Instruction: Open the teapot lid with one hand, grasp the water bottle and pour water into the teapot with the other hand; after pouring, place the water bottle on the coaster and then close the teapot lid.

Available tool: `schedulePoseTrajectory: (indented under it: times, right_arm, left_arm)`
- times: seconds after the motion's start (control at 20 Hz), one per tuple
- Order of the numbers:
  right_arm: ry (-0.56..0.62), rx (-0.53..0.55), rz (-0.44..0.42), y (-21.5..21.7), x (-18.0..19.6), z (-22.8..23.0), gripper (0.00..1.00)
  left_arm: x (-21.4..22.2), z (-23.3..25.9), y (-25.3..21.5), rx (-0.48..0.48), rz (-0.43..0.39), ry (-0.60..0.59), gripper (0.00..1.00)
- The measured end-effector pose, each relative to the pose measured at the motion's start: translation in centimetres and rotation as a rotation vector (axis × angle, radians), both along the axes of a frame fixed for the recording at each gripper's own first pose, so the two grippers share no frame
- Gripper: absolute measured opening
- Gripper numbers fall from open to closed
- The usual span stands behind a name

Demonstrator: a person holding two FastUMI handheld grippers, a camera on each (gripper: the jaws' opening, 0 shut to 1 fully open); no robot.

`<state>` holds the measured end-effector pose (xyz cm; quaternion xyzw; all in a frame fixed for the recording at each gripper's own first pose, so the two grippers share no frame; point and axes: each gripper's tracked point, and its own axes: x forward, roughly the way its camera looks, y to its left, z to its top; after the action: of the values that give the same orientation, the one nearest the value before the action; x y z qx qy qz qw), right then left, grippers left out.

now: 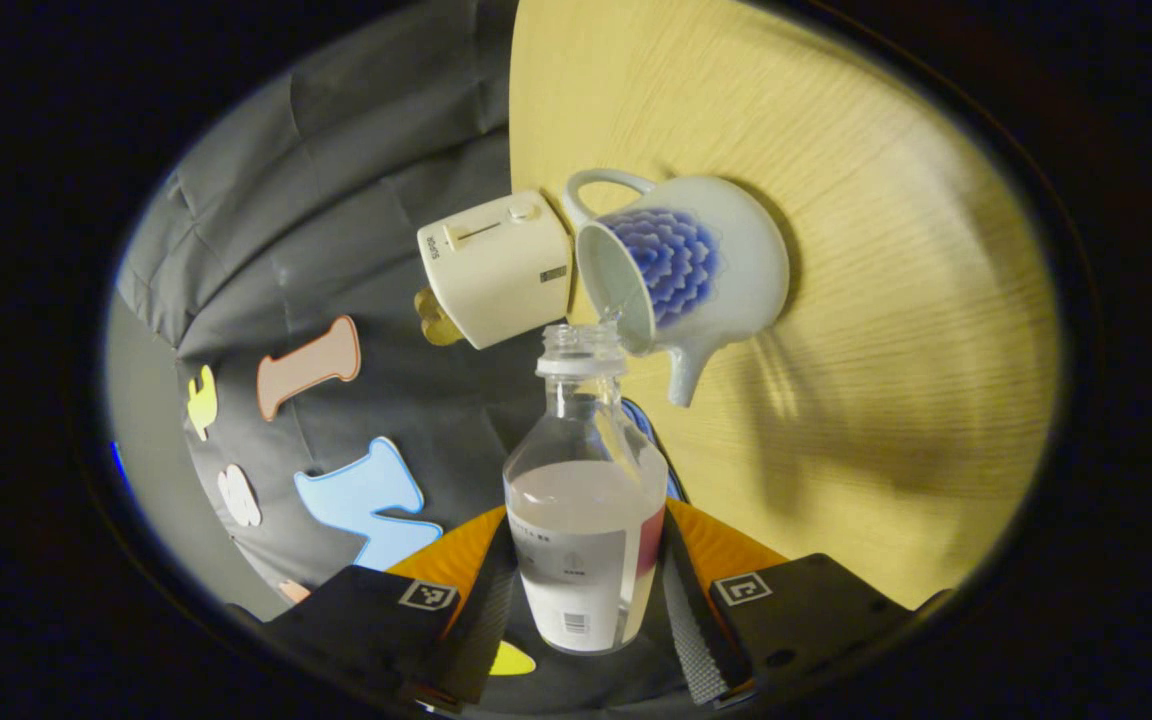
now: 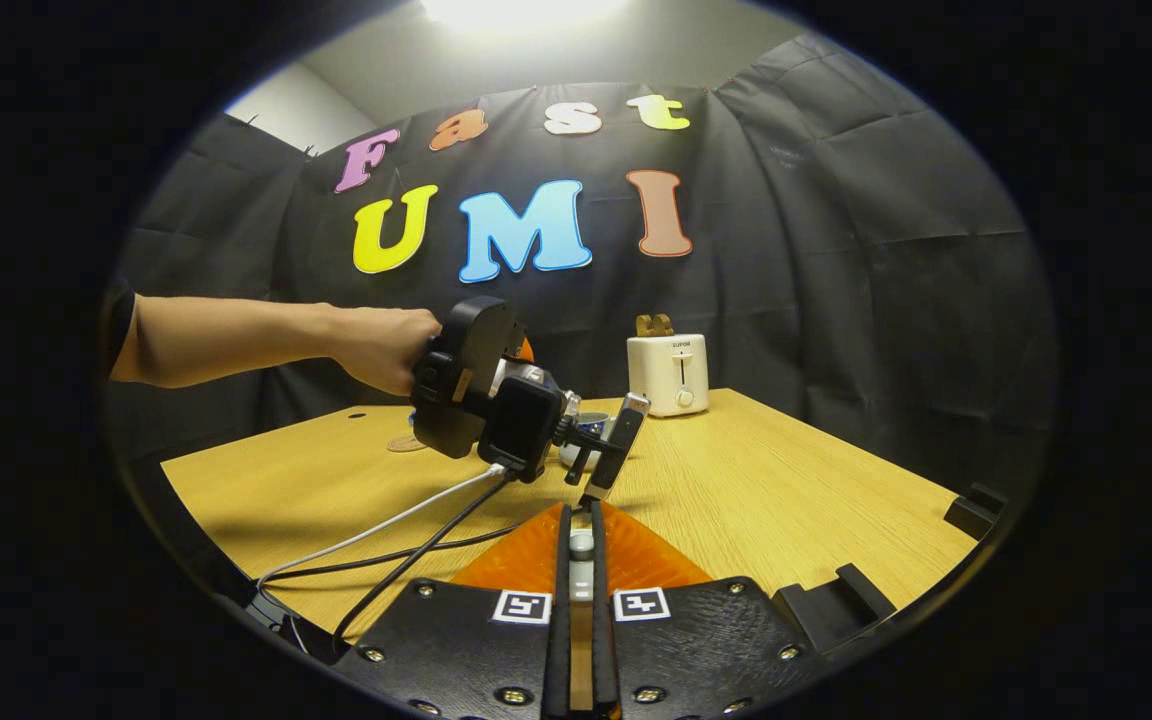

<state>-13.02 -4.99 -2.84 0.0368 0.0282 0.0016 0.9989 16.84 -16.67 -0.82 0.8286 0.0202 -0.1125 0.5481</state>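
Pouring underway: water bottle (image 1: 586,520) clamped in left tool (image 1: 586,610), tipped, mouth at teapot (image 1: 681,265) rim; right tool (image 2: 581,560) pinched on the lid (image 2: 581,545), apparently.

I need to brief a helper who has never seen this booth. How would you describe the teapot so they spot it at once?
Start at the light wooden table and find the cream-white toaster near its back edge. Right beside the toaster is the white ceramic teapot, its mouth open with no lid on it. A blue petal pattern on its belly, a looped handle and a short spout set it apart from the plain toaster and the clear plastic water bottle.
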Motion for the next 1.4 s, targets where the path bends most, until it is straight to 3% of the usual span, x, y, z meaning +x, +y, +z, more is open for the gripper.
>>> schedulePoseTrajectory:
  times: [0.05,0.1,0.15,1.4]
  right_arm:
    - [0.002,0.001,0.001,0.0,0.0,-0.1,0.08]
    - [0.003,0.000,0.002,0.0,0.0,-0.1,0.08]
    - [0.004,-0.001,0.001,0.0,0.0,-0.1,0.08]
    - [-0.006,-0.006,-0.006,-0.5,0.1,0.3,0.08]
  left_arm:
    - [0.2,0.4,-0.1,0.012,-0.001,-0.001,0.85]
    - [0.3,0.5,-0.1,0.025,-0.003,0.000,0.78]
    - [0.4,0.5,-0.1,0.032,-0.004,0.001,0.84]
    - [0.3,2.1,-1.6,0.211,-0.064,-0.043,0.84]
